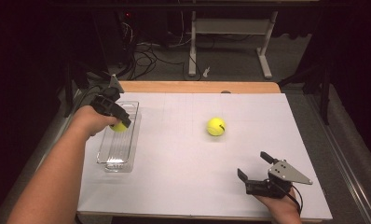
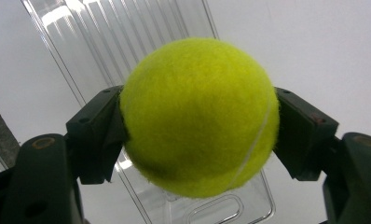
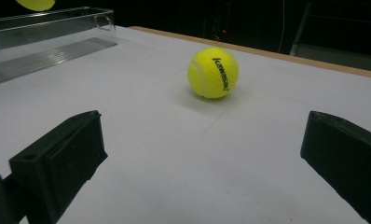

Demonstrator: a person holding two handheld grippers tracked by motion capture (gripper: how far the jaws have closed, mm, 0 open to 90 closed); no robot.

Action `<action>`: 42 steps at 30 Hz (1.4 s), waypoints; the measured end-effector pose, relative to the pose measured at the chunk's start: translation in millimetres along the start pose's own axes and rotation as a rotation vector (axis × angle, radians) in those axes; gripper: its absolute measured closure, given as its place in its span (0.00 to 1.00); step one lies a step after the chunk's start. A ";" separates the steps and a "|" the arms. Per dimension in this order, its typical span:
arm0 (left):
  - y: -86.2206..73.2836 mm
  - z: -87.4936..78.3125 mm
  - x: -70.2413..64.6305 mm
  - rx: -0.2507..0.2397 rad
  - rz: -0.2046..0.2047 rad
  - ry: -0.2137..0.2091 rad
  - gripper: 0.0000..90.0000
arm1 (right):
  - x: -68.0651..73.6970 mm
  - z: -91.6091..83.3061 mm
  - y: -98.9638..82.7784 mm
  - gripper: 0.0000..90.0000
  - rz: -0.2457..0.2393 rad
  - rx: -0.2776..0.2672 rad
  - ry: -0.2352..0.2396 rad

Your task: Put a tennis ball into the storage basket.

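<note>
You have two fuzzy yellow-green tennis balls in play. The first tennis ball [image 1: 119,126] is in your left gripper [image 1: 120,122]: its two black jaws are clamped on the ball's opposite sides, and in the left gripper view the held ball [image 2: 200,116] bulges out between the pads, one white seam curving down its right half. You are holding it above the one clear plastic rectangular tray [image 1: 110,156], over the far half of that tray. The left gripper view looks past the ball onto the tray's ribbed floor [image 2: 109,42] and a handle slot at its end wall; whether the ball touches the tray cannot be told from these views, though it looks to be held clear of the floor.

The second tennis ball [image 1: 216,126] lies free on the white sheet [image 1: 183,163] that covers the one wooden-edged table [image 1: 197,87], near the middle and well apart from the tray. In the right gripper view this ball [image 3: 213,72] rests ahead of the jaws with black lettering on its face and a soft shadow under it.

Your right gripper [image 1: 253,166] sits low near the near right corner of the sheet, its two jaws spread wide with nothing between them, the grey three-cornered plate [image 1: 288,171] on top. It points toward the loose ball, well short of it. From that same view the tray [image 3: 48,51] shows at the far left, with the held ball [image 3: 34,4] above it.
</note>
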State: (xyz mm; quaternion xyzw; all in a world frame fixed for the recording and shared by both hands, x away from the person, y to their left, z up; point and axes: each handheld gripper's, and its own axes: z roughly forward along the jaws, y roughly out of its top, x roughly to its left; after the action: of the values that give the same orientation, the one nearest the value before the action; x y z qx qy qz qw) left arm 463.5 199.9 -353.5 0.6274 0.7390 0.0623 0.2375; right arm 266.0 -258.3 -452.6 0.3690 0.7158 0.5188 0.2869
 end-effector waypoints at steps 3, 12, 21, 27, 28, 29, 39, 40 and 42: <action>1.5 4.2 1.6 0.001 0.001 0.013 0.29 | 0.8 0.0 0.4 0.00 0.000 -0.005 0.002; 2.3 8.9 0.9 0.000 0.002 0.029 0.29 | 0.0 -0.2 0.0 0.00 0.000 -0.006 0.006; 1.1 16.3 1.4 0.007 0.014 0.047 0.29 | 0.2 0.5 -0.7 0.00 0.000 -0.003 0.009; -0.8 23.2 2.9 0.013 0.012 0.055 0.29 | 0.7 0.8 -0.9 0.00 -0.001 -0.001 0.011; -1.6 25.1 3.6 0.015 0.013 0.059 0.29 | 0.7 0.8 -0.9 0.00 -0.001 -0.001 0.011; -2.3 27.1 4.3 0.016 0.015 0.065 0.29 | 0.6 0.8 -1.0 0.00 -0.001 -0.001 0.011; -4.2 37.7 6.1 0.025 0.015 0.081 0.29 | 0.6 2.0 -1.8 0.00 -0.001 0.004 0.011; -4.2 37.7 6.1 0.025 0.015 0.081 0.29 | 0.7 2.1 -1.9 0.00 -0.001 0.005 0.011; -3.5 37.2 5.9 0.024 0.011 0.075 0.29 | 0.6 2.3 -2.0 0.00 -0.001 0.005 0.011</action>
State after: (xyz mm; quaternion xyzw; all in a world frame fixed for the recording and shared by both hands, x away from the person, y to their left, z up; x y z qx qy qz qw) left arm 475.7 197.1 -389.2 0.6313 0.7447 0.0782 0.2019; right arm 267.0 -256.9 -455.2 0.3664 0.7190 0.5188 0.2822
